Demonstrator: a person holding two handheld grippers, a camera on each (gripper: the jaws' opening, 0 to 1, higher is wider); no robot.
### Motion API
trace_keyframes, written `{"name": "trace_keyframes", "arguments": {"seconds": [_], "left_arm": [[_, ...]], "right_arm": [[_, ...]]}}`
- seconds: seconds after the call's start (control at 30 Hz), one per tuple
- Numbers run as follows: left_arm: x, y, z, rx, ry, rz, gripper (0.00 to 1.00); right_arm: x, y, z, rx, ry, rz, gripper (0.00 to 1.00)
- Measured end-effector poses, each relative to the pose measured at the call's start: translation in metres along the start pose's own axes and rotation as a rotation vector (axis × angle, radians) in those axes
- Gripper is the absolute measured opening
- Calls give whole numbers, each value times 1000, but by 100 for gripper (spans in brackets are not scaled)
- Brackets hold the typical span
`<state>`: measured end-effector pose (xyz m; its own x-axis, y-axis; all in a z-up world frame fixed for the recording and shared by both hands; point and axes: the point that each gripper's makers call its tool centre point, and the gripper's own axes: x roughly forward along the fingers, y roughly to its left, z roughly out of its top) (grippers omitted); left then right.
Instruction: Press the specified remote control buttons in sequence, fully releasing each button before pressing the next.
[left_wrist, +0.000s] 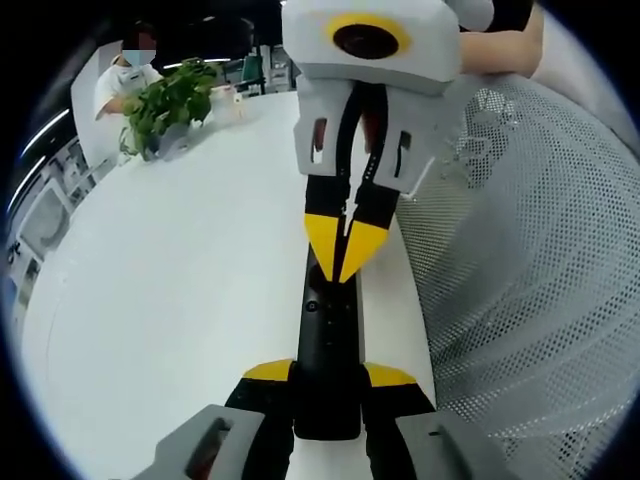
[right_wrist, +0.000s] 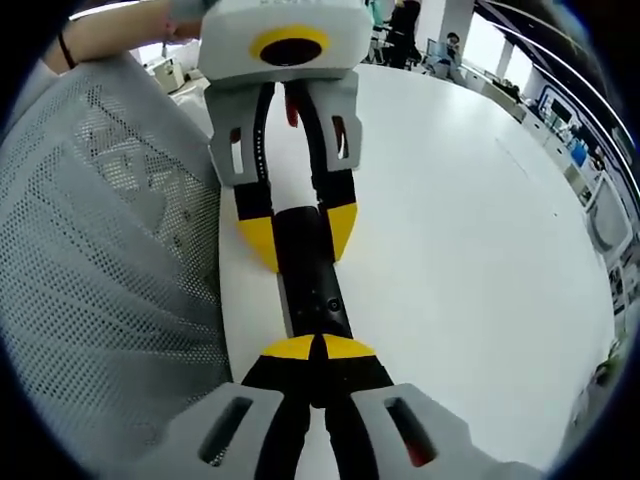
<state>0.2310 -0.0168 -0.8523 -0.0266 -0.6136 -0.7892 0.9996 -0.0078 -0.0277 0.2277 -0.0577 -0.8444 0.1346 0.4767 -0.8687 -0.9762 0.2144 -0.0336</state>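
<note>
Left gripper (left_wrist: 327, 385): clamped on the near end of the remote control (left_wrist: 326, 340), a jaw on either long side. Right gripper (left_wrist: 345, 245): seen coming in from 12 o'clock in the left gripper view, yellow tips pinched together into a point and resting on the remote's top face, apparently on a button; which button cannot be read. In the right gripper view the same closed tips (right_wrist: 317, 349) sit at 6 o'clock on the remote (right_wrist: 310, 270), with the left gripper (right_wrist: 298, 232) straddling the far end at 12.

Remote is judged light, rigid, smooth plastic, so prone to sliding under a push; side clamping at one end is the sensible hold, leaving the keypad free.

It lies near the edge of the white table (left_wrist: 180, 290), beside a grey mesh chair back (left_wrist: 530, 260). Open table extends toward 9 o'clock; a potted plant (left_wrist: 170, 105) stands well apart at 11.
</note>
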Motion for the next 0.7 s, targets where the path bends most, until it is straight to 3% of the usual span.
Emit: {"name": "trace_keyframes", "arguments": {"seconds": [0.7], "left_arm": [[0,0,0,-5,0,12,25]], "right_arm": [[0,0,0,20,-12,0,0]]}}
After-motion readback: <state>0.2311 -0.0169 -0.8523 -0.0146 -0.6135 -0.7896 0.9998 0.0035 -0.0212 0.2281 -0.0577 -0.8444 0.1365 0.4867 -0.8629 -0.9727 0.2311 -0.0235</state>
